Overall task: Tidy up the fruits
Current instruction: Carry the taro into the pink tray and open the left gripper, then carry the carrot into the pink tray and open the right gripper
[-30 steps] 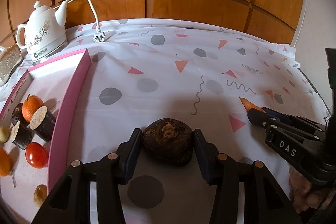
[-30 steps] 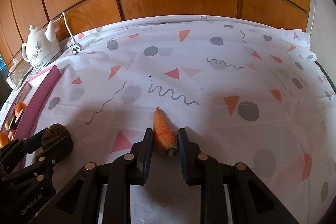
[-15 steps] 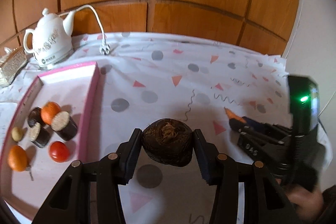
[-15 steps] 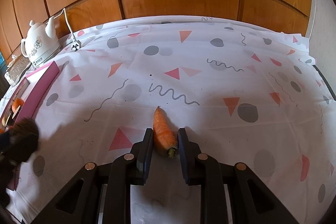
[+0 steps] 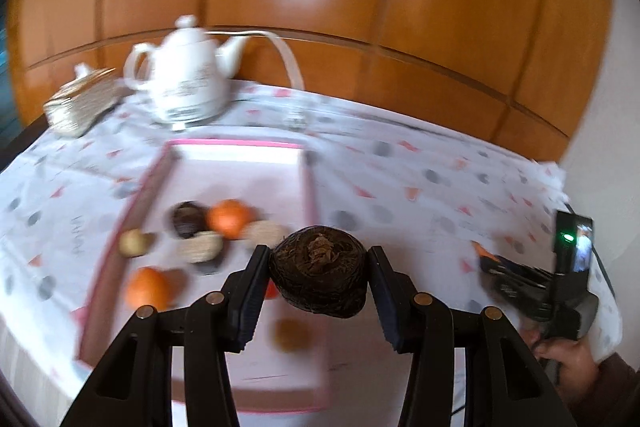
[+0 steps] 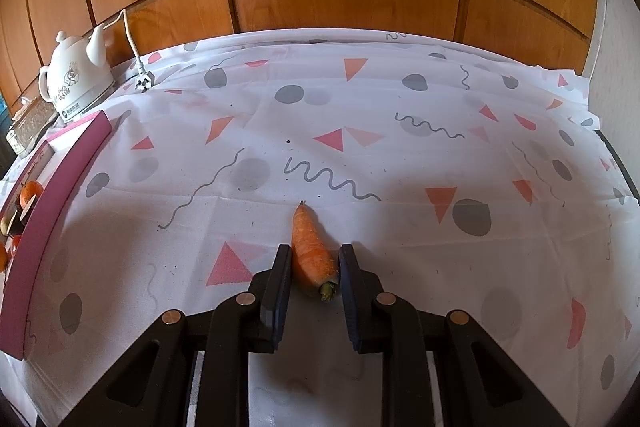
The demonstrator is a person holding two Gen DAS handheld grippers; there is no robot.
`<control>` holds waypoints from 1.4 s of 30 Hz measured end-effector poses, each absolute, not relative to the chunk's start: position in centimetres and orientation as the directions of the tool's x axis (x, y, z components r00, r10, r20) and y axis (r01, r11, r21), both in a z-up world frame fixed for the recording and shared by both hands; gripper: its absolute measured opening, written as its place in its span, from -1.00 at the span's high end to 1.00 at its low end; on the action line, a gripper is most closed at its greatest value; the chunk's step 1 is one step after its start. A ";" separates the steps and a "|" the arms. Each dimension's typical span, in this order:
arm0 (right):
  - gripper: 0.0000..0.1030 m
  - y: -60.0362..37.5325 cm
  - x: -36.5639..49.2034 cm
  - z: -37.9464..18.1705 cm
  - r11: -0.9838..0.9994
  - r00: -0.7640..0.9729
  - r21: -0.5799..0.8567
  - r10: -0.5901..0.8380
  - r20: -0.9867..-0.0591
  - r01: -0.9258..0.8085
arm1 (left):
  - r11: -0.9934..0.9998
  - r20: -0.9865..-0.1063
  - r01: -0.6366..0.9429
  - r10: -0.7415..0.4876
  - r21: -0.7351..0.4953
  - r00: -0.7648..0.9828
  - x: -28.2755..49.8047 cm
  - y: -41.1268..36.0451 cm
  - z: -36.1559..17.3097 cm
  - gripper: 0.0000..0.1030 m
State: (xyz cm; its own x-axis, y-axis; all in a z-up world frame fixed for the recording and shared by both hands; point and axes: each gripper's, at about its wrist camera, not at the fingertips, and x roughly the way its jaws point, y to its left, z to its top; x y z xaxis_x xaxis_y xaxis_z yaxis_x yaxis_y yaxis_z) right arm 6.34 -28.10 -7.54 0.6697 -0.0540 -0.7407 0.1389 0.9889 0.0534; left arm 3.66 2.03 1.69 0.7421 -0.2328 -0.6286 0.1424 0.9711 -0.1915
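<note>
Wood-panelled wall, patterned tablecloth [image 6: 400, 163]: place the carried item in the pink tray [image 5: 308, 187].

Left wrist view: left gripper [image 5: 318, 269] is clenched on a dark brown round root [image 5: 318, 273], held above the tray's near right part; oranges [image 5: 230, 219] and other produce lie at 10 o'clock. Lower into the bare patch before releasing, clear of neighbours. Right wrist view: right gripper [image 6: 312, 271] jaws flank the carrot [image 6: 310, 253] on the cloth, apparently gripping it; tray at 9 o'clock.

Left gripper [image 5: 318, 269] clamps a dark brown root [image 5: 318, 269], held above the pink tray [image 5: 240, 147] containing fruit.
</note>
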 end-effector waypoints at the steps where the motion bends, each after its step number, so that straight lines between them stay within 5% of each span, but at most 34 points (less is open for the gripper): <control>1: 0.55 -28.1 6.3 -7.5 0.989 0.669 0.053 -0.054 -0.741 0.139 | 0.974 -0.630 0.112 -0.214 -0.198 0.746 3.6 3.5 1.6 0.04; 8: 0.55 -28.0 6.3 -7.5 0.989 0.668 0.053 -0.053 -0.742 0.137 | 0.974 -0.666 -0.016 -0.142 -0.226 0.732 3.2 9.0 -0.6 0.04; 26: 0.55 -25.8 6.8 -5.4 0.997 0.693 0.017 -0.037 -0.720 0.070 | 0.981 -0.714 -0.029 -0.120 -0.192 0.690 6.0 6.4 -3.2 0.02; 42: 0.55 -13.5 7.2 -0.9 0.920 0.632 0.130 0.351 -0.691 -0.369 | 0.986 -0.681 -0.087 -0.036 -0.145 0.731 4.0 6.9 -1.3 -0.11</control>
State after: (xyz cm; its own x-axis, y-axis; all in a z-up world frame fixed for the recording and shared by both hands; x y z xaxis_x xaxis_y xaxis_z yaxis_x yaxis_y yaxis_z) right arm 7.19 -13.47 -0.93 0.6315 0.3512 -0.6912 -0.3692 0.9202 0.1303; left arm 4.04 6.94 -1.25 0.7313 -0.0356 -0.6811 -0.0869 0.9856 -0.1449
